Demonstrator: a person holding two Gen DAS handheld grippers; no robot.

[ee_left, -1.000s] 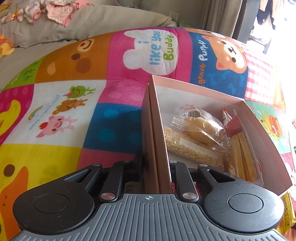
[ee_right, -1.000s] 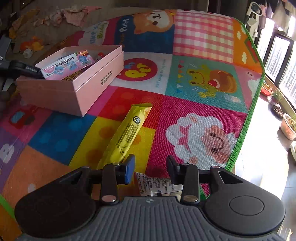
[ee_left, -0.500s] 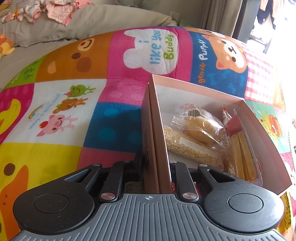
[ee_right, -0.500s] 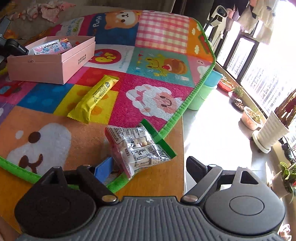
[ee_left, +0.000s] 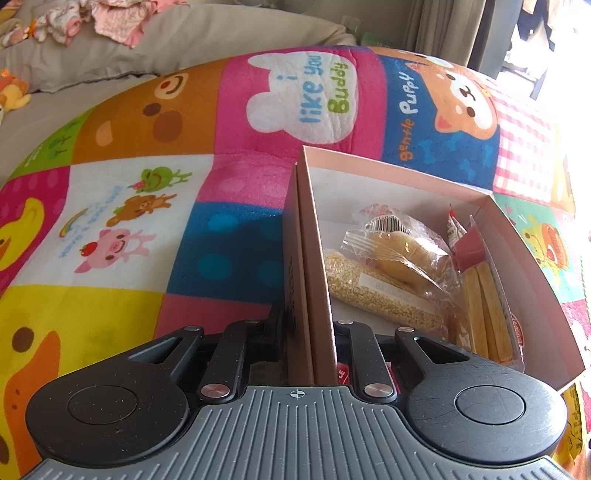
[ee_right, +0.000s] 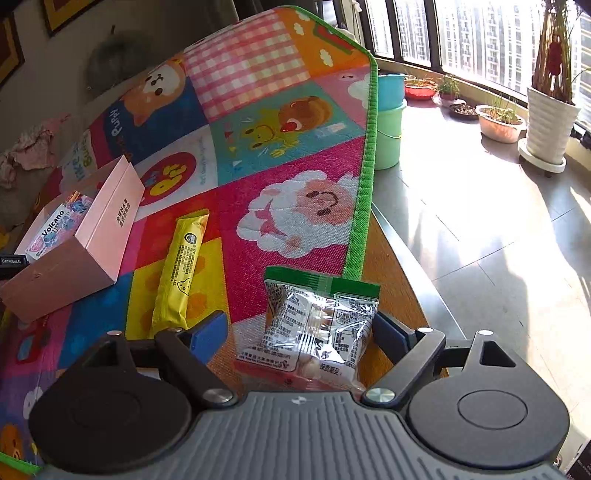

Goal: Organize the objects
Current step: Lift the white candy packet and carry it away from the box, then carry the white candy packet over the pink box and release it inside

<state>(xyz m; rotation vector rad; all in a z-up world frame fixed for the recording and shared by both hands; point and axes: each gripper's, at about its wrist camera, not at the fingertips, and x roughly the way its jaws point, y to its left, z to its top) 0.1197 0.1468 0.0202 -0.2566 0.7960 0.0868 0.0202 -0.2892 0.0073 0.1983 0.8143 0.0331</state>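
Sunlight pours through tall windows (ee_right: pixel 480 33) onto a glossy grey tiled floor (ee_right: pixel 480 229) lined with potted plants (ee_right: pixel 550 122), while a beige sofa (ee_left: pixel 184 40) sits behind a colourful cartoon mat (ee_right: pixel 258 122).

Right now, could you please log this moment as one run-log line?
left gripper: shut on pink box wall | right gripper: open around clear snack packet | yellow snack bar: on play mat

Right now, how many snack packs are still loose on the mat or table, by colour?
Yellow long pack, on the mat: 1
Clear pack with green top, between the open right gripper fingers: 1
Total: 2
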